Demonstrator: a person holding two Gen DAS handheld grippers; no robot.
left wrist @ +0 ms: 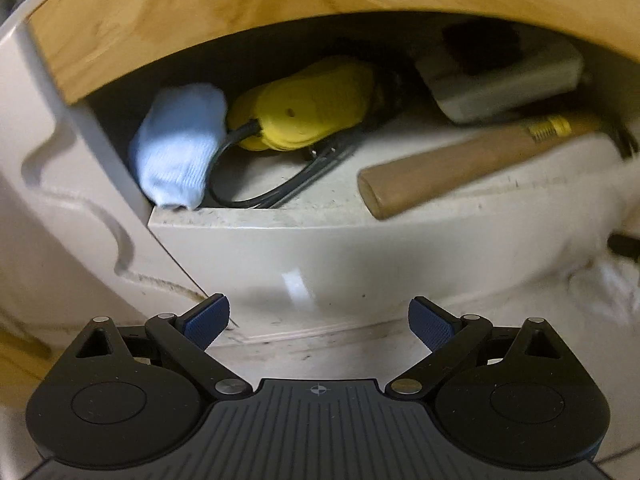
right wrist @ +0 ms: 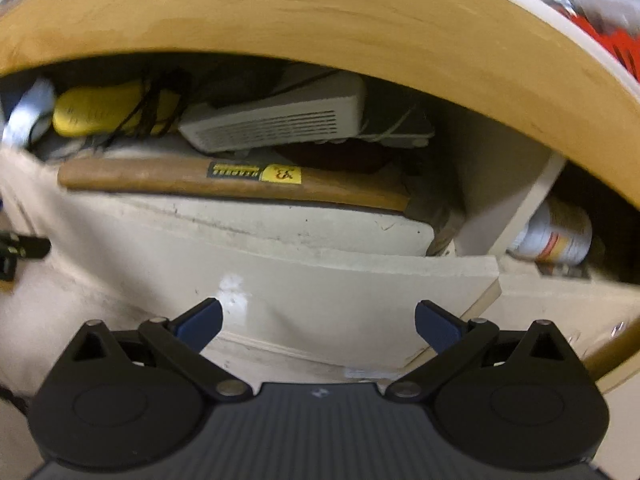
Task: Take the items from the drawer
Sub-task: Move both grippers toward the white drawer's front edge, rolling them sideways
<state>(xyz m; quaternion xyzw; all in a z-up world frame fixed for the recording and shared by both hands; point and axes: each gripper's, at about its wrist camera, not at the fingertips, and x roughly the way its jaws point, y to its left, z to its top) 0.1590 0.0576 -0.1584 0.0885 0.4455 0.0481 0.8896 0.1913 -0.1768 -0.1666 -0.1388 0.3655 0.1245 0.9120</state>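
Drawer (left wrist: 280, 240) open under wood surface (left wrist: 240, 12); hammer (right wrist: 224, 178) along its front w/ yellow plug (left wrist: 304, 108), blue sock (left wrist: 176, 148) behind. Left gripper (left wrist: 319, 322) & right gripper (right wrist: 318, 324) both wide, empty.

We see a pale blue ribbed sock (left wrist: 176, 148) beside a bright yellow plug housing (left wrist: 304, 112) with a black cord (left wrist: 240, 196), all in a cream-white drawer (left wrist: 280, 248) under a honey-toned wood-grain countertop (left wrist: 240, 12). The hammer handle (right wrist: 224, 182) is tan wood with a black-and-yellow label (right wrist: 254, 172), and the grey-white box (right wrist: 276, 124) shows dark slotted vents. Our gripper pads (left wrist: 206, 322) are dark blue with a fine dotted texture on black arms.
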